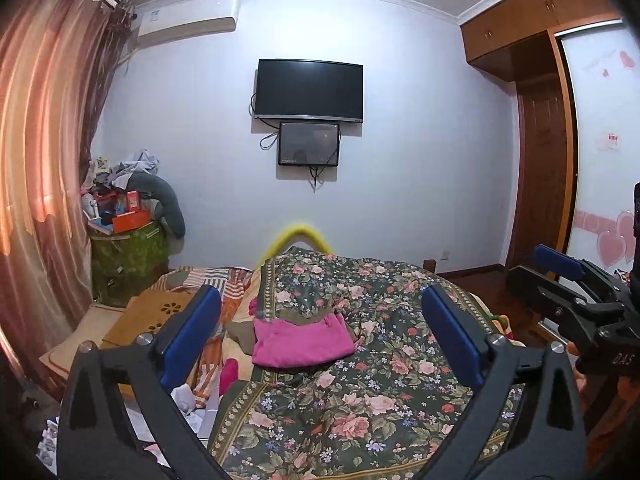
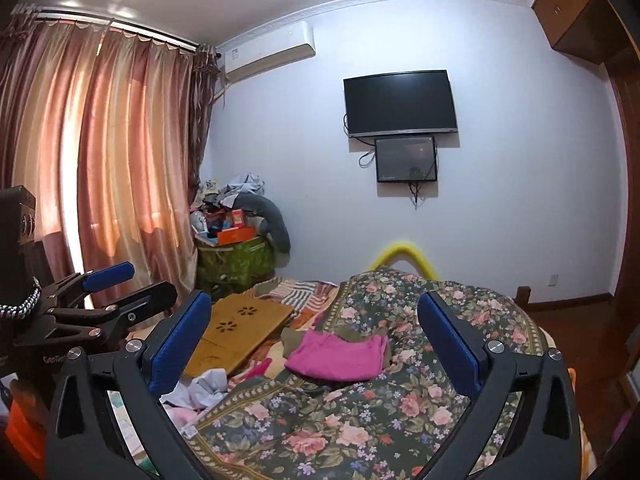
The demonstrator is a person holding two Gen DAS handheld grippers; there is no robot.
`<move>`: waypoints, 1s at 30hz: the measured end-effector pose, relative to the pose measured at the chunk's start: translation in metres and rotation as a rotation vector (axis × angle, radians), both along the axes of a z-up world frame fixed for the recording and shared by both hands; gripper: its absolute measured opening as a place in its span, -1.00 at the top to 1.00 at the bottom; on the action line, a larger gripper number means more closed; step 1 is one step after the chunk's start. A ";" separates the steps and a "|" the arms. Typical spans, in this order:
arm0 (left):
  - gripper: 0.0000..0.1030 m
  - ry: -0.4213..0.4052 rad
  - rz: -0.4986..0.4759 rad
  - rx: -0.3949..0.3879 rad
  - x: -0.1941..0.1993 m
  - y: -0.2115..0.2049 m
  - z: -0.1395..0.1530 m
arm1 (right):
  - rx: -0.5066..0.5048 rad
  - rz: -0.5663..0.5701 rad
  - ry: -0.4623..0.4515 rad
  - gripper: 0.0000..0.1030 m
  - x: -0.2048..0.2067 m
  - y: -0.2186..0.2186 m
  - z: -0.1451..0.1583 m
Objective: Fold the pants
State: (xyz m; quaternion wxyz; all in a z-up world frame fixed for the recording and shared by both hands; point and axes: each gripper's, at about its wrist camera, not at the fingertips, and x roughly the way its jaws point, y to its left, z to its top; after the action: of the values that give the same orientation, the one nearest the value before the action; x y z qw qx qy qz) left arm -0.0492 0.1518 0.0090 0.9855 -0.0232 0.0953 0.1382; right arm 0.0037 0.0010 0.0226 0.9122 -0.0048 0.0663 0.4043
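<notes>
Both grippers spread wide, nothing between the blue pads. Left gripper [image 1: 320, 340] and right gripper [image 2: 314, 340] sit side by side above the near edge of the dark floral quilt [image 1: 360, 420], aimed almost level down the bed.

The pink folded pants [image 1: 302, 342] lie on the quilt mid-bed, beyond both sets of fingertips, untouched. They look like a compact rectangle already, so I judge the fold done or nearly done, with the tongs clear of it. If another fold is wanted, the next move calls for reaching forward and down to pinch a near edge; thin cloth on a soft quilt makes it easy to snag the quilt too.

View differences: the left wrist view shows the right gripper at its right edge, plus the wooden wardrobe [image 1: 520, 32]. The right wrist view shows the left gripper at its left edge, more of the pink curtain [image 2: 100, 152] and the tan wooden lap tray [image 2: 240, 332]. Wall-mounted black TV [image 1: 309, 90] is in both.
</notes>
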 end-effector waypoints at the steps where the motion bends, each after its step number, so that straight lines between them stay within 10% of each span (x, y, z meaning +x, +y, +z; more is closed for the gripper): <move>1: -0.99 0.000 0.000 0.001 0.001 0.000 0.000 | 0.000 -0.001 0.000 -1.00 0.000 0.000 0.000; 30: -0.99 0.033 -0.004 -0.008 0.010 0.004 -0.007 | -0.018 -0.002 0.024 -1.00 0.000 -0.002 -0.003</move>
State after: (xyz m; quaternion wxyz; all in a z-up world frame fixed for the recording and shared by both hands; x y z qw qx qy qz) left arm -0.0395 0.1559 0.0021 0.9840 -0.0250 0.1119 0.1364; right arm 0.0038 -0.0006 0.0194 0.9116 -0.0082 0.0811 0.4029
